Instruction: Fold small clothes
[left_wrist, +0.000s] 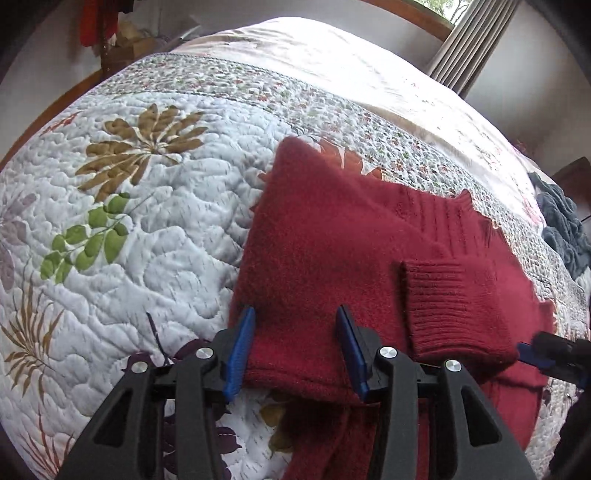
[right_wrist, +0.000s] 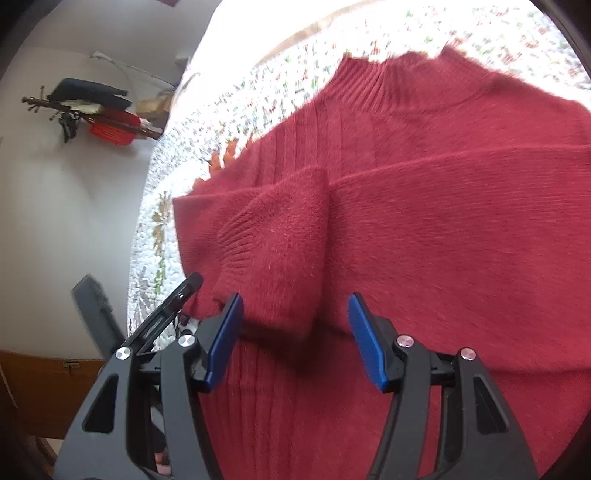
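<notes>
A dark red knit sweater (left_wrist: 332, 236) lies on the quilted bedspread (left_wrist: 140, 229), its sleeves folded in across the body. One ribbed cuff (left_wrist: 443, 306) rests on top near the lower right. My left gripper (left_wrist: 295, 350) is open, its blue pads (left_wrist: 240, 350) straddling the sweater's near folded edge. My right gripper (left_wrist: 535, 354) shows at the right margin beside the cuff. In the right wrist view the sweater (right_wrist: 443, 221) fills the frame, collar at the top. My right gripper (right_wrist: 295, 332) is open over the folded sleeve end (right_wrist: 273, 251). The left gripper (right_wrist: 173, 306) appears at the left.
A dark grey-blue garment (left_wrist: 565, 229) lies bunched at the bed's right side. A pale sheet (left_wrist: 332, 62) covers the far end of the bed, with a curtain (left_wrist: 469, 40) beyond. A wall shelf (right_wrist: 92, 110) with objects hangs left of the bed.
</notes>
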